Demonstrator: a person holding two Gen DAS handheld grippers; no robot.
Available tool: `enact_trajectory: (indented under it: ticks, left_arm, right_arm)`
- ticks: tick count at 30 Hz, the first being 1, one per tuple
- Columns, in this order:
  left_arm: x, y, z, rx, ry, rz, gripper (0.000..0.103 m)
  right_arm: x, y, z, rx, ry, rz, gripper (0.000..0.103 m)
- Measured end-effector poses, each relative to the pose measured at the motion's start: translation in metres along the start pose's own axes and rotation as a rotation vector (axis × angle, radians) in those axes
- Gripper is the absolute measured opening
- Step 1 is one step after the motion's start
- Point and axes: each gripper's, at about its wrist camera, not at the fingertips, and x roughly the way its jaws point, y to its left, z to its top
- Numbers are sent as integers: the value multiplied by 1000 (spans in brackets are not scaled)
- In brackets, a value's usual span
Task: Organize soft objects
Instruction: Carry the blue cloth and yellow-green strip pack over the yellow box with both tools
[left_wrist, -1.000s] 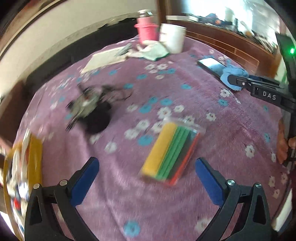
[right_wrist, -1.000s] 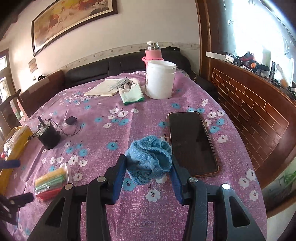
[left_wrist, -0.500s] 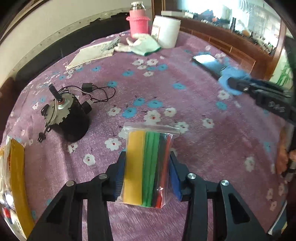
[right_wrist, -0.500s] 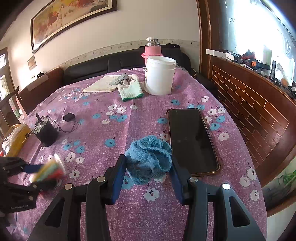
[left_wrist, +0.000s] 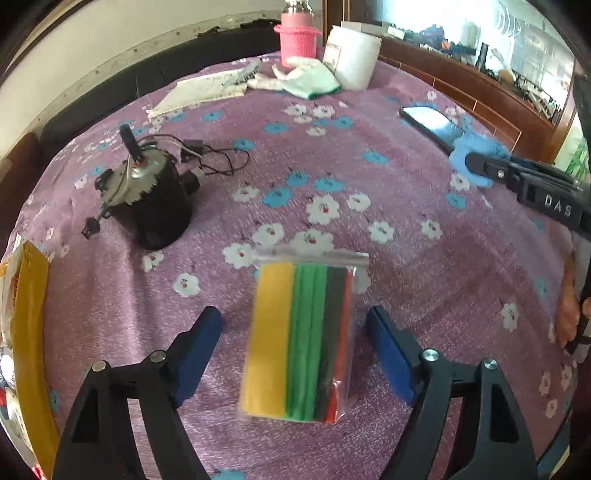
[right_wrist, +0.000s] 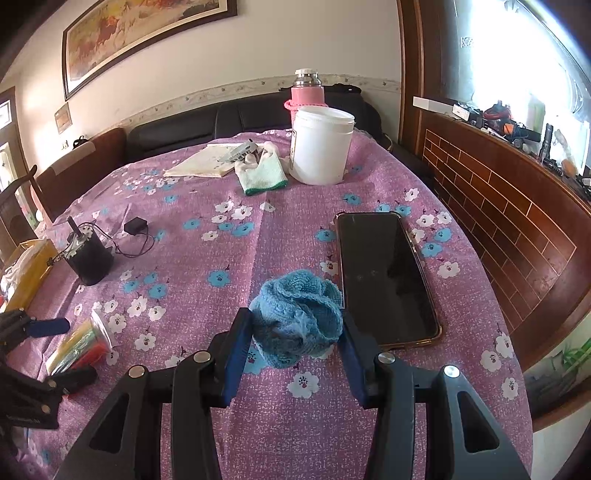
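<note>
A clear bag of yellow, green, dark and red cloths (left_wrist: 301, 338) lies on the purple flowered tablecloth (left_wrist: 424, 258). My left gripper (left_wrist: 295, 354) is open around it, the pads apart from the bag on both sides. The bag also shows in the right wrist view (right_wrist: 79, 345). My right gripper (right_wrist: 295, 332) is shut on a crumpled blue knitted cloth (right_wrist: 297, 317), resting on the tablecloth beside a black phone (right_wrist: 384, 277). The blue cloth also shows in the left wrist view (left_wrist: 476, 153). A white and green glove (right_wrist: 260, 171) lies at the far side.
A black motor with wires (left_wrist: 151, 199) stands left of the bag. A yellow packet (left_wrist: 27, 332) sits at the left edge. A white tub (right_wrist: 321, 147), a pink flask (right_wrist: 308, 90) and a booklet (right_wrist: 207, 162) stand at the back. A brick-patterned wooden ledge (right_wrist: 517, 206) runs on the right.
My left gripper shut on the bag of cloths half a second ago and has now opened, leaving the bag on the tablecloth. My right gripper stays shut on the blue cloth.
</note>
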Motion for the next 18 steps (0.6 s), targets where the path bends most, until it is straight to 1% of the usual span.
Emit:
enact_trajectory:
  ticks: [2, 3, 4, 6, 10, 16, 18]
  left_arm:
    - [0, 0, -2, -10, -7, -17, 79]
    - [-2, 1, -3, -16, -15, -28, 66]
    - [-4, 0, -3, -13, -22, -24, 40]
    - [-10, 1, -4, -21, -18, -44, 38]
    - [-26, 5, -11, -51, -49, -62, 38]
    - [-64, 21, -26, -123, -125, -84, 38]
    - [-79, 28, -32, -144, -151, -86, 38]
  right_arm:
    - [1, 1, 0, -5, 4, -3, 49]
    - [2, 1, 0, -6, 6, -5, 49]
    - [3, 2, 0, -9, 8, -8, 49]
    - [4, 3, -1, -14, 13, -14, 49]
    - [5, 8, -2, -40, 13, -42, 49]
    - [2, 25, -4, -116, -9, -107, 49]
    - [-4, 29, -6, -124, -13, -119, 49]
